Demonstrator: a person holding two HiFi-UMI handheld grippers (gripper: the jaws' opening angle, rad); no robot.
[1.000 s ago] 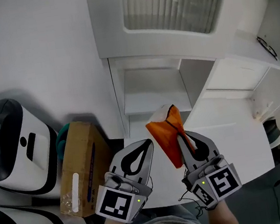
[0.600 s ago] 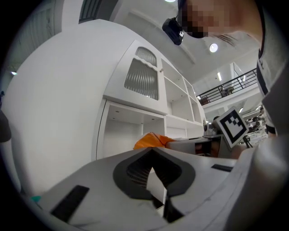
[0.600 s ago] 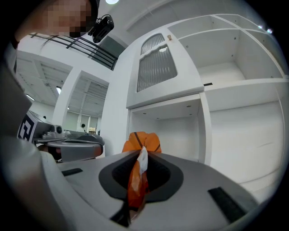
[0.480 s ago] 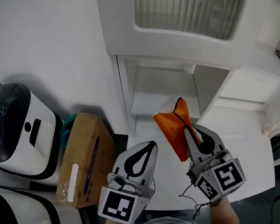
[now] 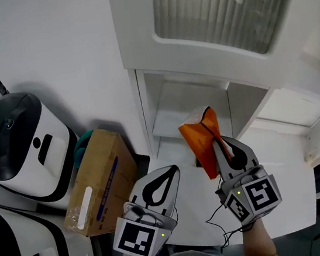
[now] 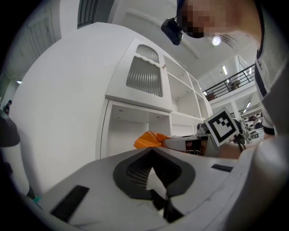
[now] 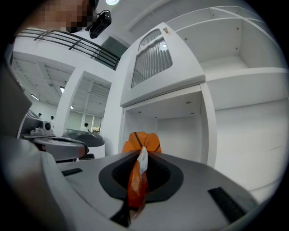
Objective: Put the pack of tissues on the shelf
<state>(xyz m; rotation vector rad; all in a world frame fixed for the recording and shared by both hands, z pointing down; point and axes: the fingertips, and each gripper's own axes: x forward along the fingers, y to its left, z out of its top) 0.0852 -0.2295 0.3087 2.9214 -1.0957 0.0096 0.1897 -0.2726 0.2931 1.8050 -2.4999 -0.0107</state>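
Observation:
The pack of tissues (image 5: 200, 139) is orange and crumpled, with a clear end flap. My right gripper (image 5: 217, 146) is shut on its lower edge and holds it upright in the air. In the right gripper view the pack (image 7: 141, 143) stands pinched between the jaws of the right gripper (image 7: 137, 169). It hangs just in front of the open lower compartment of the white shelf unit (image 5: 174, 125). My left gripper (image 5: 158, 181) is shut and empty, low and to the left of the pack. The left gripper view looks past the left gripper (image 6: 156, 173) to the orange pack (image 6: 146, 140).
A cardboard box (image 5: 99, 180) lies on the floor left of the shelf, with something teal (image 5: 83, 146) behind it. Two white-and-black machines (image 5: 24, 146) stand at the far left. A ribbed cabinet door (image 5: 219, 3) sits above the compartment. A white surface (image 5: 273, 158) runs to the right.
The right gripper has carried the pack a little up and forward, closer to the open compartment. The left gripper has stayed low beside it. Both keep the same jaw state.

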